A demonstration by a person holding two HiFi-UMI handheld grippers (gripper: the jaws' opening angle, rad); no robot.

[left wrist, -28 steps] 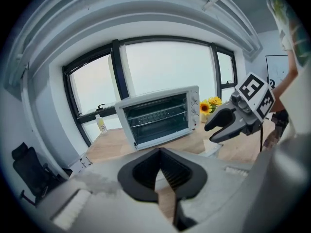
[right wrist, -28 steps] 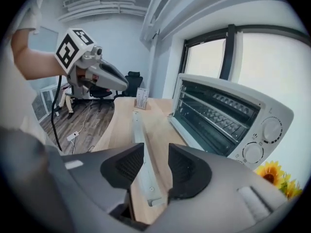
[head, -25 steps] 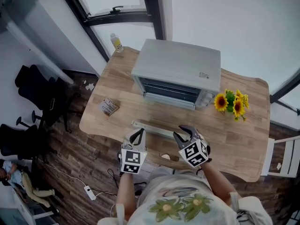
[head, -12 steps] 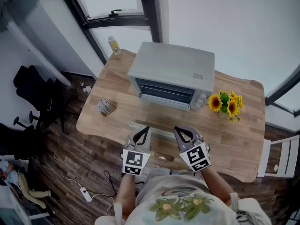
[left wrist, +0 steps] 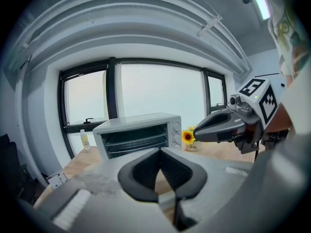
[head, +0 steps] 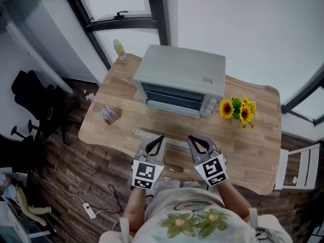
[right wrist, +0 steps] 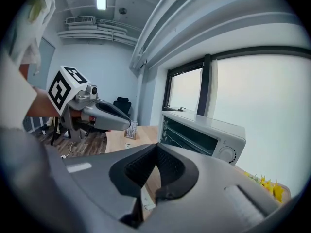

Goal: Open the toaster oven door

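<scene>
A silver toaster oven [head: 179, 77] stands at the back of the wooden table [head: 253, 146], its glass door [head: 172, 97] closed. It also shows in the left gripper view [left wrist: 138, 135] and the right gripper view [right wrist: 204, 135]. My left gripper [head: 158, 139] and right gripper [head: 195, 140] hover side by side over the table's near edge, well short of the oven. Both point toward it, shut and empty. Each gripper's own jaw tips meet in its own view, left gripper [left wrist: 160, 152] and right gripper [right wrist: 156, 147].
A pot of sunflowers [head: 238, 110] stands right of the oven. A small bottle [head: 119, 48] is at the back left corner, a small box [head: 109, 114] near the left edge, and a white strip [head: 147, 134] ahead of the left gripper. Black chairs [head: 30, 100] stand on the floor at left.
The right gripper's jaws went from open to shut. Both grippers rose and edged closer together in front of the oven.
</scene>
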